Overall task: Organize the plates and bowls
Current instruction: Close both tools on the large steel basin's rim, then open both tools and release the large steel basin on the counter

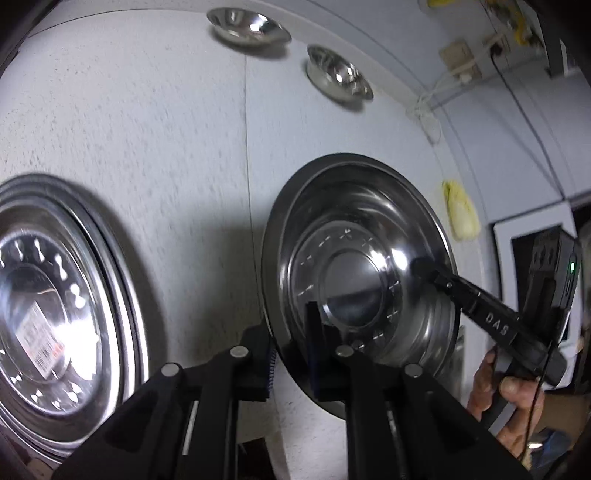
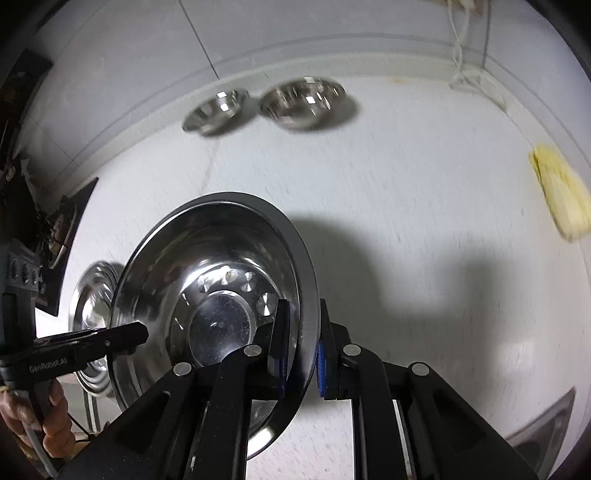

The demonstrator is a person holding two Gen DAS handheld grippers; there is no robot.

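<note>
A shiny steel plate (image 1: 351, 221) hangs tilted above the white table, held by both grippers at opposite rims. My left gripper (image 1: 291, 362) is shut on the plate's near rim, its blue pads on either side of the edge. My right gripper (image 2: 303, 354) is shut on the rim of the same plate (image 2: 221, 236); in the left wrist view its finger (image 1: 461, 291) reaches onto the plate's right side. A stack of steel plates (image 1: 48, 306) lies to the left on the table. Two small steel bowls (image 1: 247, 26) (image 1: 338, 72) stand at the far edge.
A yellow cloth (image 2: 561, 192) lies on the table (image 2: 406, 184) to the right. Another steel rim (image 2: 546, 428) shows at the lower right. Cables and a socket (image 1: 461, 59) hang on the wall behind. A person's hands (image 1: 513, 398) grasp the gripper handles.
</note>
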